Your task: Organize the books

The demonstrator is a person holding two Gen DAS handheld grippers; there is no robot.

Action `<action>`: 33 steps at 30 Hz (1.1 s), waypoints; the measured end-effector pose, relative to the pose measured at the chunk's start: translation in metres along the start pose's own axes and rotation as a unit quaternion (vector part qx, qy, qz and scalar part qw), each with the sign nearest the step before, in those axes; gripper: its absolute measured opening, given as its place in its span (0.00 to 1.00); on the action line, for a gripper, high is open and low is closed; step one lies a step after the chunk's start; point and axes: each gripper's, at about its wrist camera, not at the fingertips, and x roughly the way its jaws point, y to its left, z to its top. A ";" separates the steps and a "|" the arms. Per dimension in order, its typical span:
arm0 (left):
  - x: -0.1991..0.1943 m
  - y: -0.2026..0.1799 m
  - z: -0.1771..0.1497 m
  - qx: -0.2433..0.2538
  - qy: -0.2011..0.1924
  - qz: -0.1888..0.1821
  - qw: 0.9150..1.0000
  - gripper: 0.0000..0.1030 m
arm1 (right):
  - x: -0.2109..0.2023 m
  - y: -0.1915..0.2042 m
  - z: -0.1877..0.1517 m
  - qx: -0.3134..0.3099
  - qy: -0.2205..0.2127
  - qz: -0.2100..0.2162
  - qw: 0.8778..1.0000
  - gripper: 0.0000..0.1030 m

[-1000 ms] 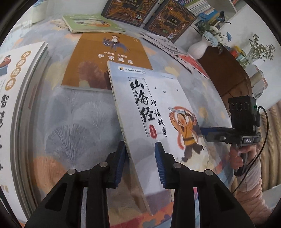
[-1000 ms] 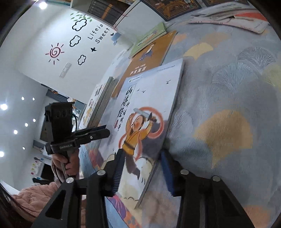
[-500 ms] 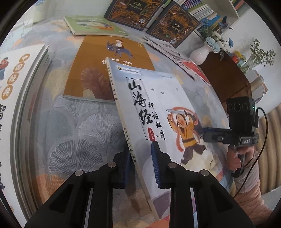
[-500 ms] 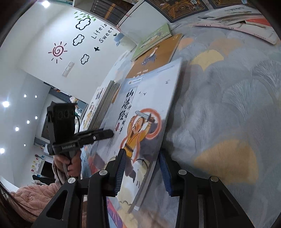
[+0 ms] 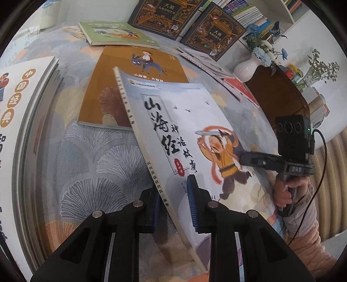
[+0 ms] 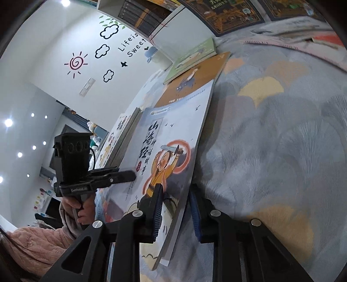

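A grey-blue picture book (image 5: 184,121) with black brush lettering and a figure in orange robes hangs tilted above the patterned blanket (image 5: 97,156). My left gripper (image 5: 173,195) is shut on the book's spine edge near its lower end, one pad under it and one on the cover. From the right wrist view, the same book (image 6: 173,130) has its opposite long edge between the fingers of my right gripper (image 6: 176,210). Its jaws are closing, and the pads meet the cover and the underside. Each gripper shows in the other's view, the right gripper (image 5: 243,158) and the left gripper (image 6: 132,173), each held by a hand.
An orange book (image 5: 121,86) lies flat just beyond the held one, a green book (image 5: 112,32) behind it. A stack of books (image 5: 21,130) lies at the left. Dark hardcovers (image 5: 160,15) lean at the back. Thin booklets (image 5: 216,71), a white vase (image 5: 247,67) and a wooden cabinet (image 5: 279,97) stand at the right.
The left jaws closed onto the book's spine edge and the right jaws narrowed around its other edge. The book now hangs a little higher and overlaps more of the orange book.
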 end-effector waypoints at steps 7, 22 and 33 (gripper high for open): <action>-0.001 0.001 0.000 -0.002 0.001 -0.002 1.000 0.23 | 0.022 -0.008 0.042 0.001 -0.008 -0.019 1.000 0.24; 0.000 0.003 0.003 0.005 0.011 -0.011 1.000 0.23 | 0.030 -0.002 0.012 0.045 0.052 0.047 0.997 0.12; -0.005 -0.010 0.002 -0.003 0.039 0.019 0.999 0.24 | 0.016 0.053 0.000 -0.009 0.012 -0.029 0.999 0.12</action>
